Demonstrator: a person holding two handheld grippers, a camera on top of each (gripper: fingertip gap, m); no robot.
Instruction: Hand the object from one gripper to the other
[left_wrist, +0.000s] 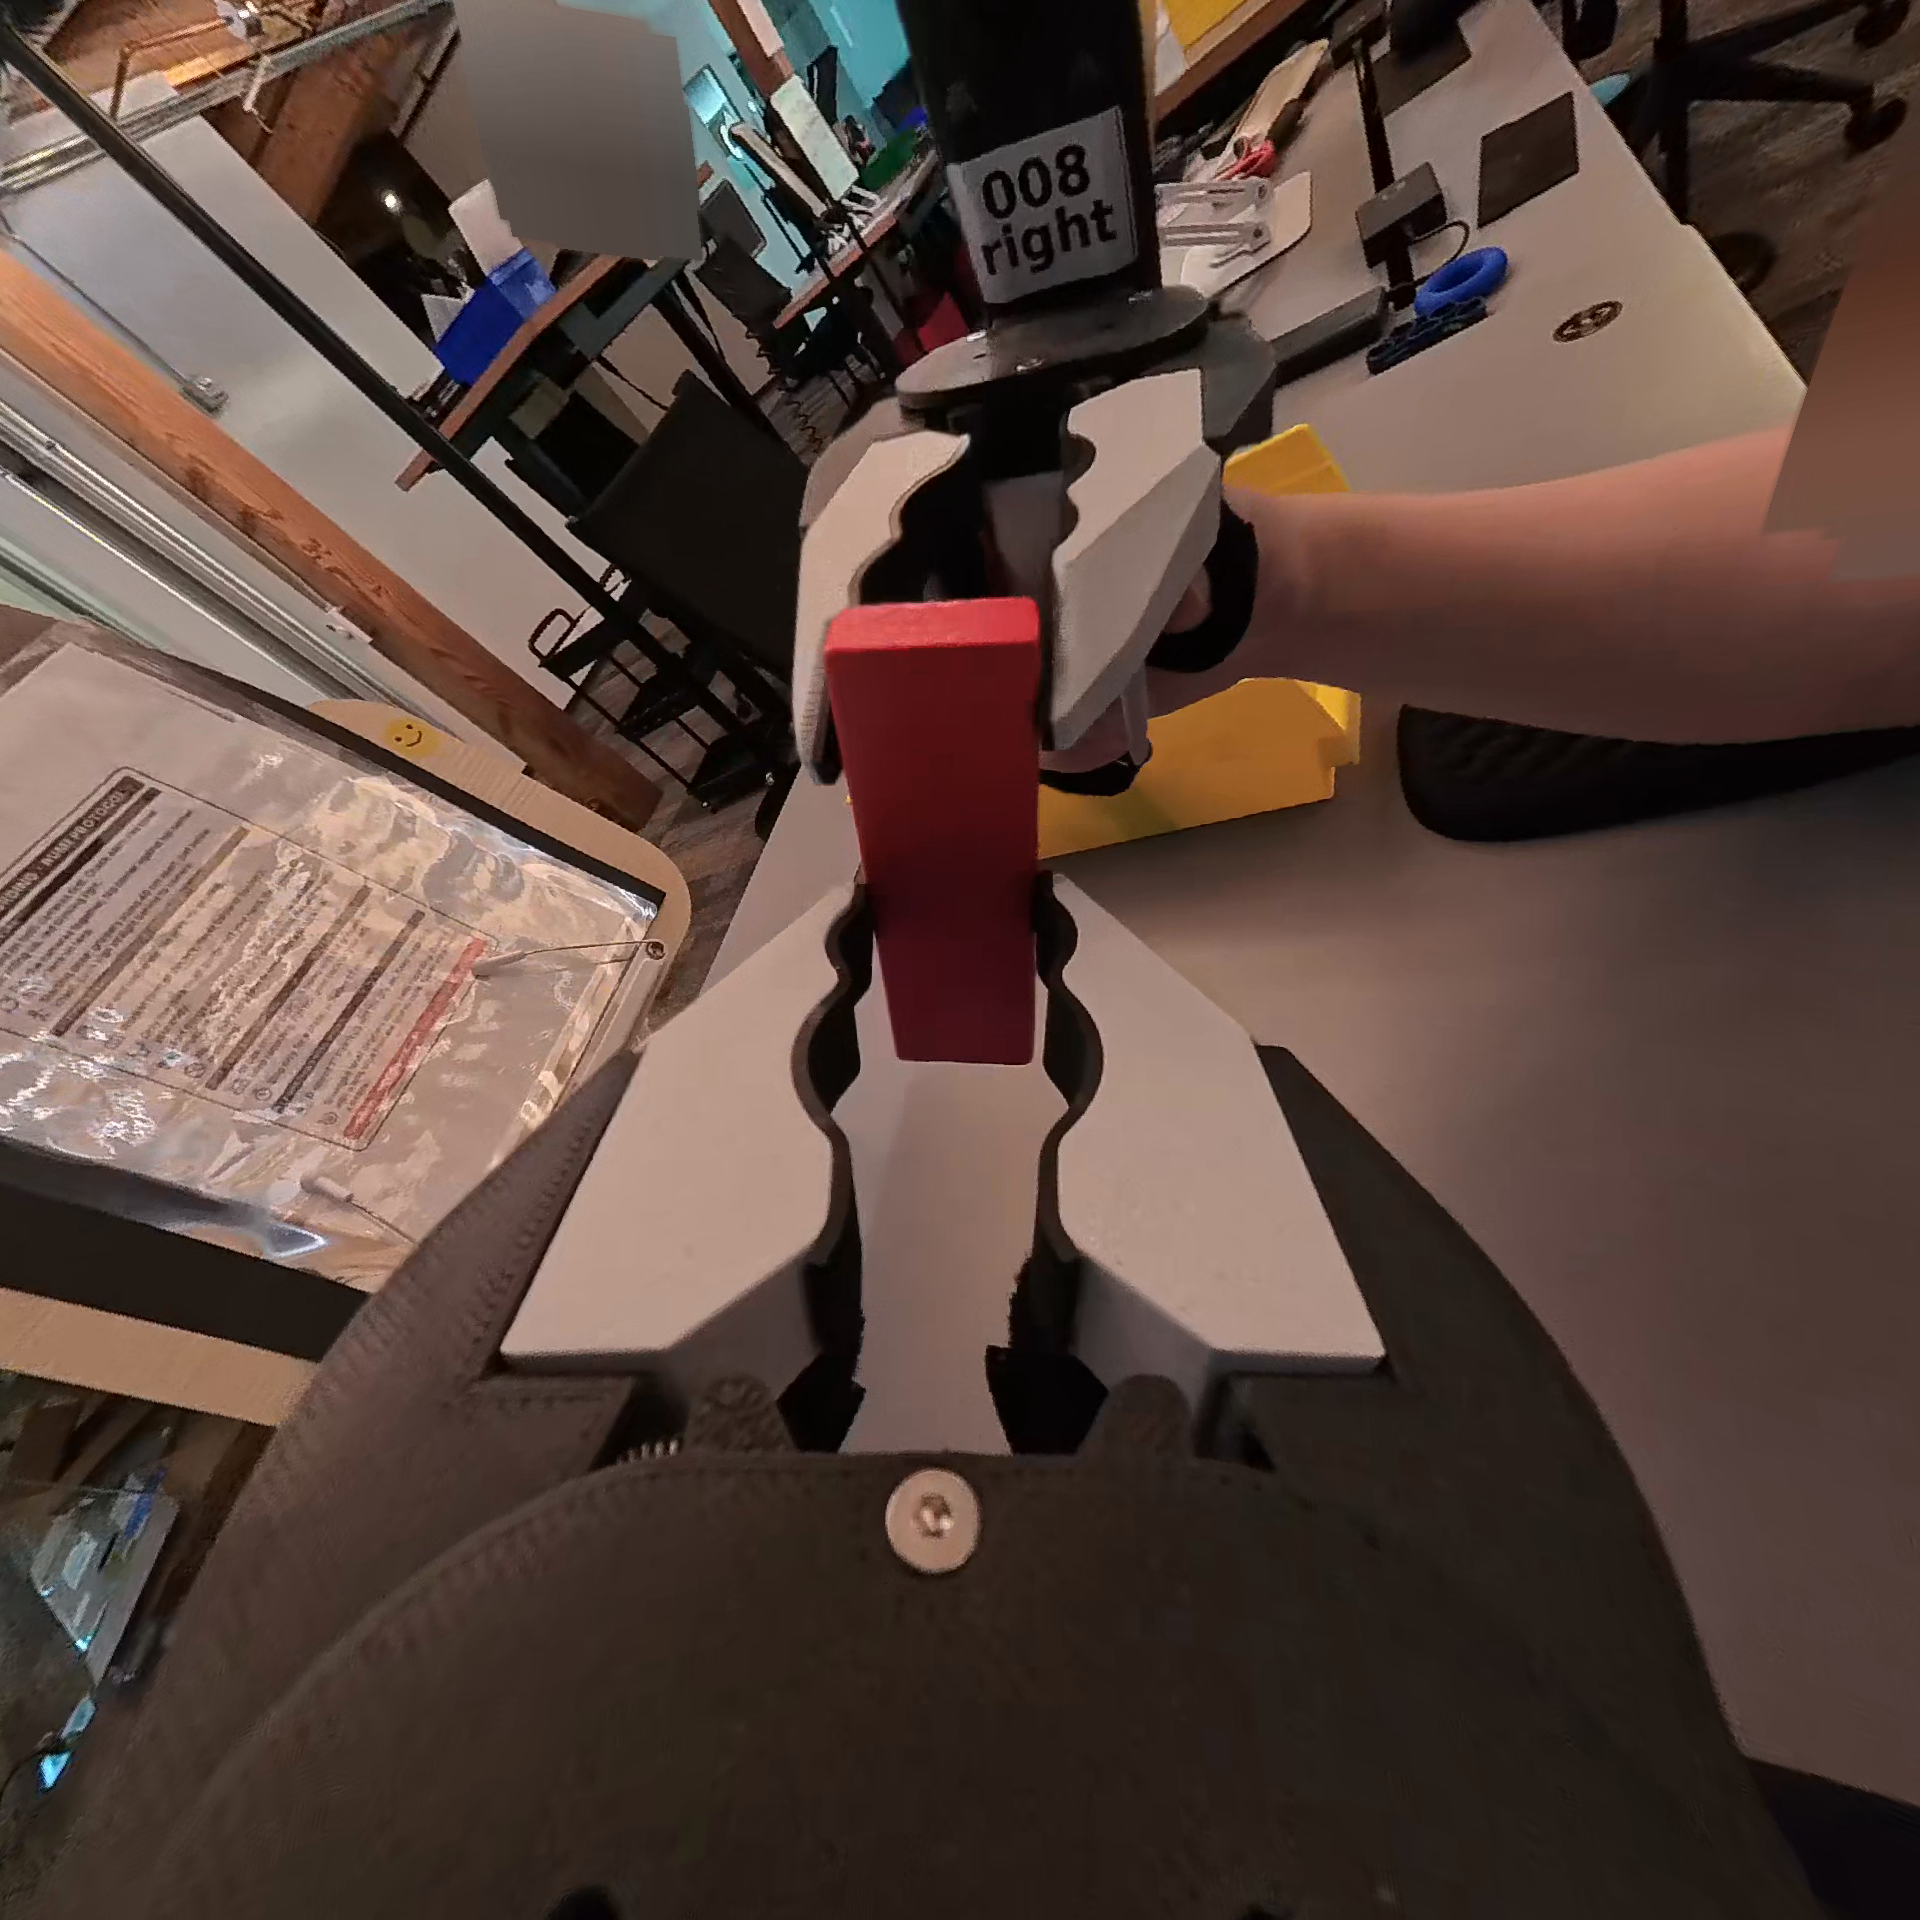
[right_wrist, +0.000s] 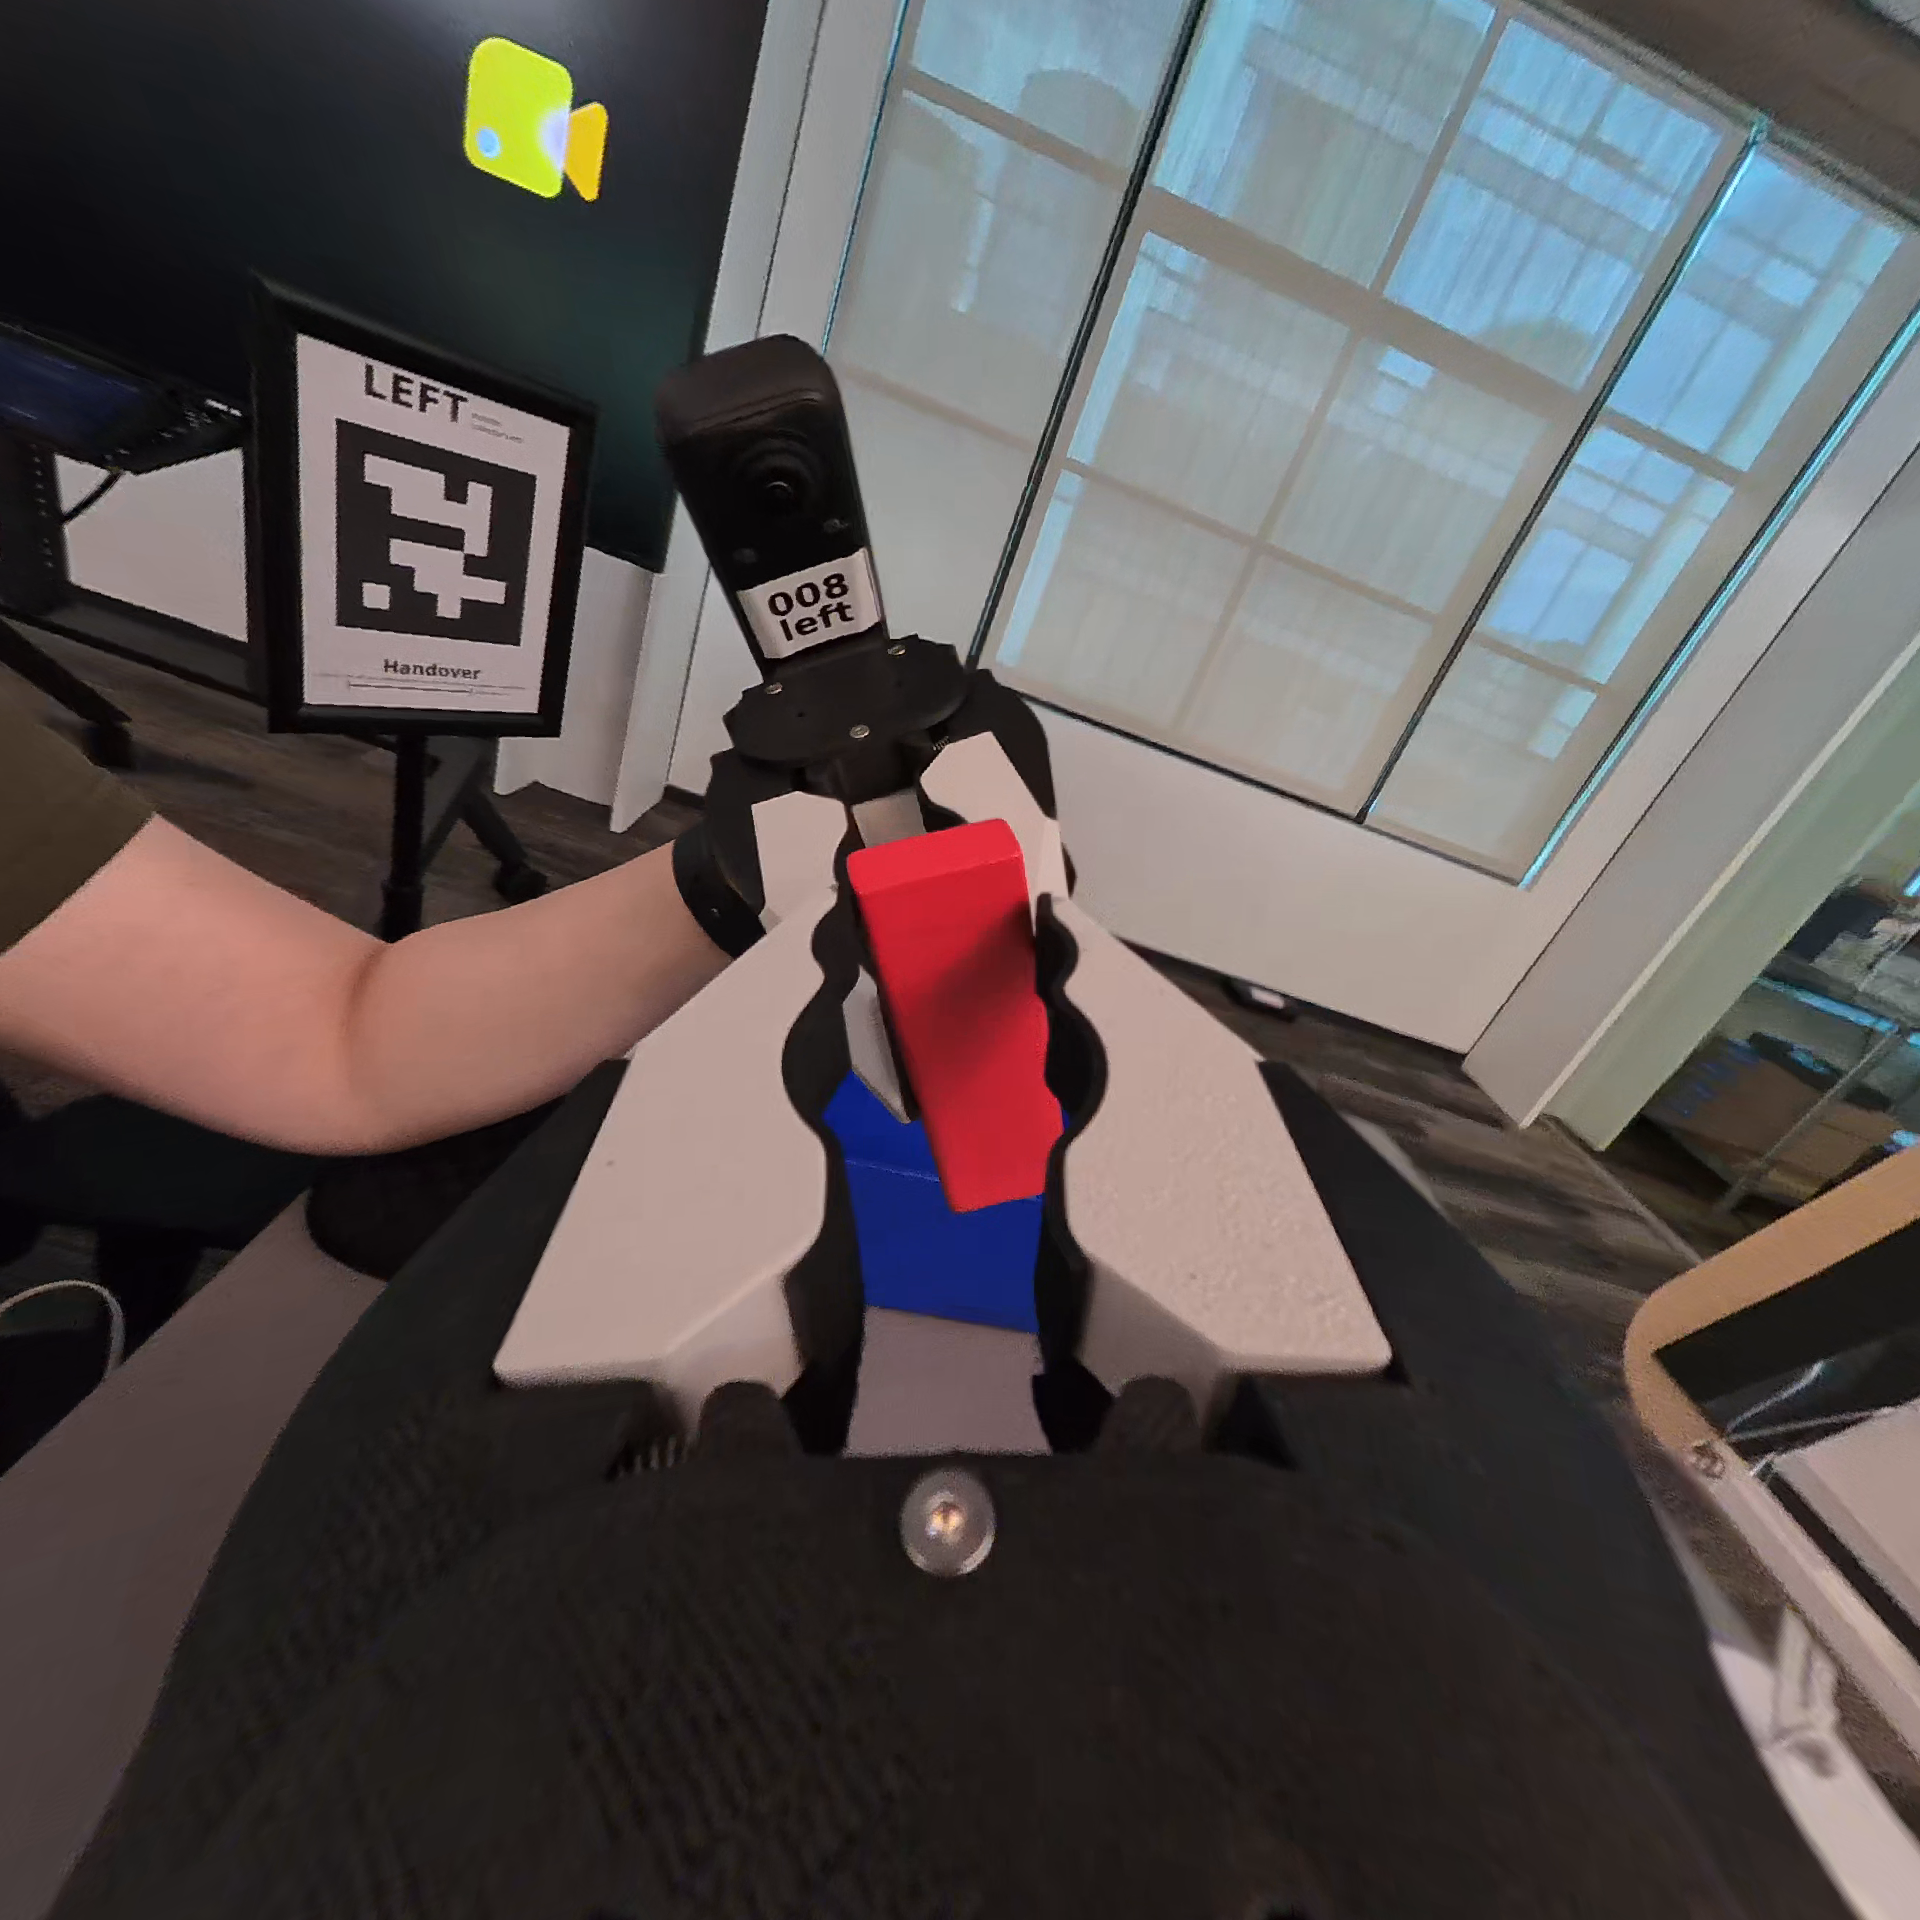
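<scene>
We grip the red block (left_wrist: 951, 831) w/ both grippers, left (left_wrist: 945, 914) & right (right_wrist: 940, 925), jaws pinching it; yellow bin (left_wrist: 1247, 748) behind at centre-right, blue box (right_wrist: 935, 1247) below, grey table (left_wrist: 1455, 1039), windows (right_wrist: 1351, 416) upper right.

At the centre of the frame a flat red wooden block (left_wrist: 948, 831) stands lengthwise between two grippers. The left gripper (left_wrist: 948, 904), with pale grey fingers on a black body filling the lower half, clamps the block's near end. The right gripper (left_wrist: 940, 675), reaching in from the top, has its grey fingers on either side of the far end. Behind it, right of centre, a yellow plastic bin (left_wrist: 1236, 758) sits on the grey tabletop (left_wrist: 1507, 1039).
</scene>
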